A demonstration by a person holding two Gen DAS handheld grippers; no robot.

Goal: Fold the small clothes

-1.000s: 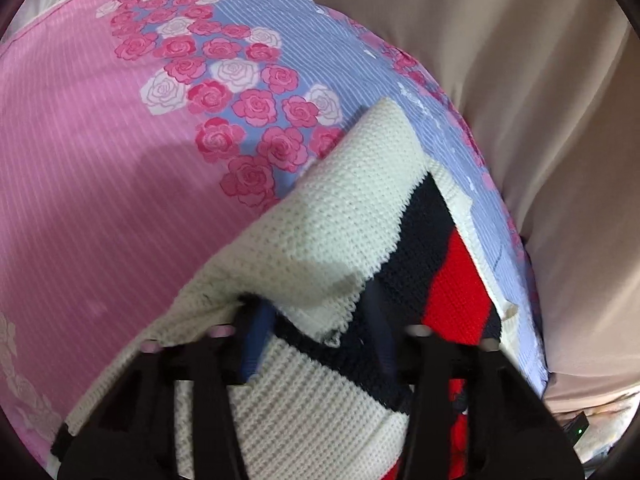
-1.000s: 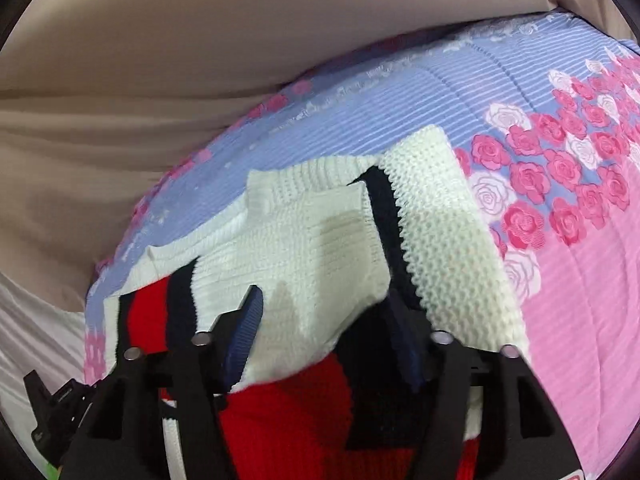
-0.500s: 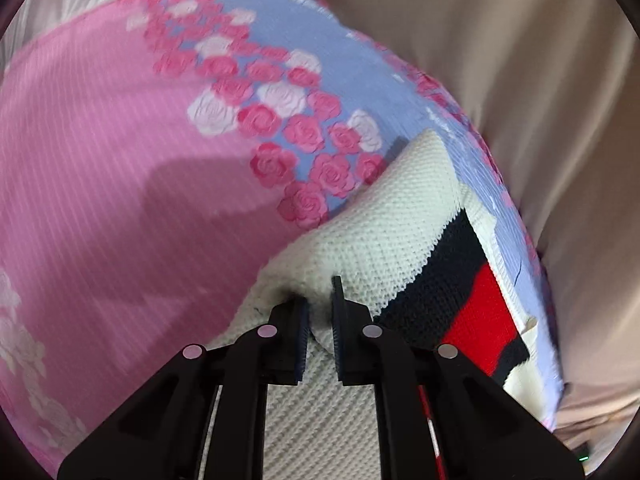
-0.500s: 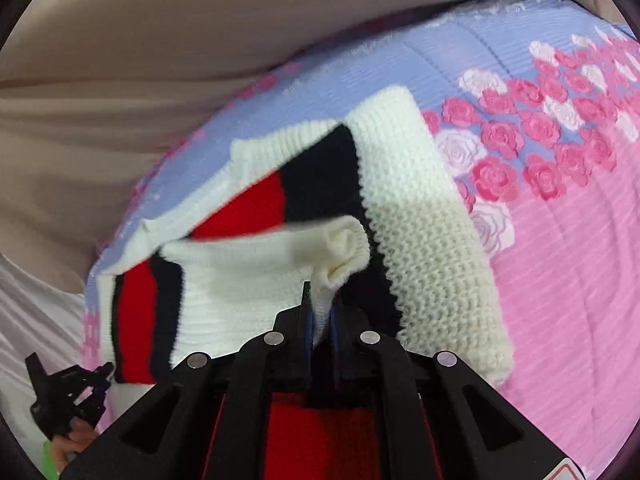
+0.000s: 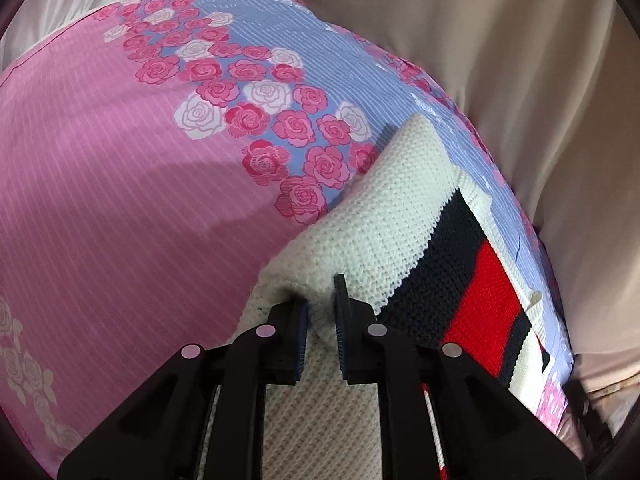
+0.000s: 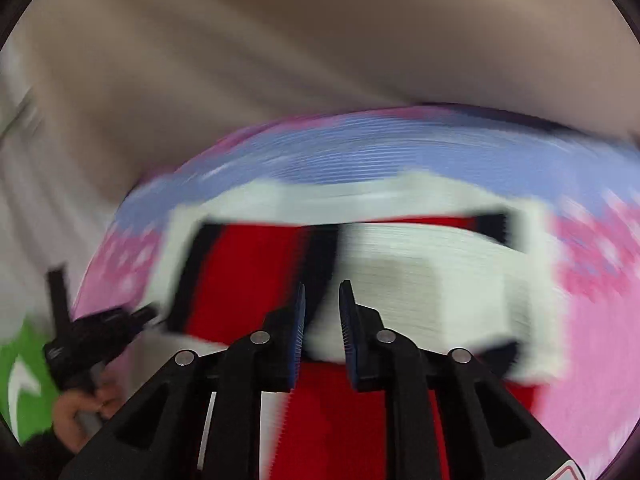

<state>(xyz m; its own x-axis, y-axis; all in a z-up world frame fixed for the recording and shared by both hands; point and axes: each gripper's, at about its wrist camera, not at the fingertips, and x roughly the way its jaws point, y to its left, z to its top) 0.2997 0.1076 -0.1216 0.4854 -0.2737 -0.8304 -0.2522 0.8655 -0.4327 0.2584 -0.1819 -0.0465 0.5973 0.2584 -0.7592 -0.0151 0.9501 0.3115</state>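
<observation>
Sweater (image 5: 384, 216), striped cream, navy and red, lies partly folded on a floral bedsheet (image 5: 120, 200); left gripper (image 5: 320, 308) pinches its cream edge, right gripper (image 6: 322, 300) blurred, grip unclear.

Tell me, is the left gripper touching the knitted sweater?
Touching. In the left wrist view the left gripper pinches a cream fold of the sweater between its pads.

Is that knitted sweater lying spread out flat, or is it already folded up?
Partly folded. The sweater has a cream layer doubled over its navy and red stripes, and the left gripper pinches that fold.
</observation>
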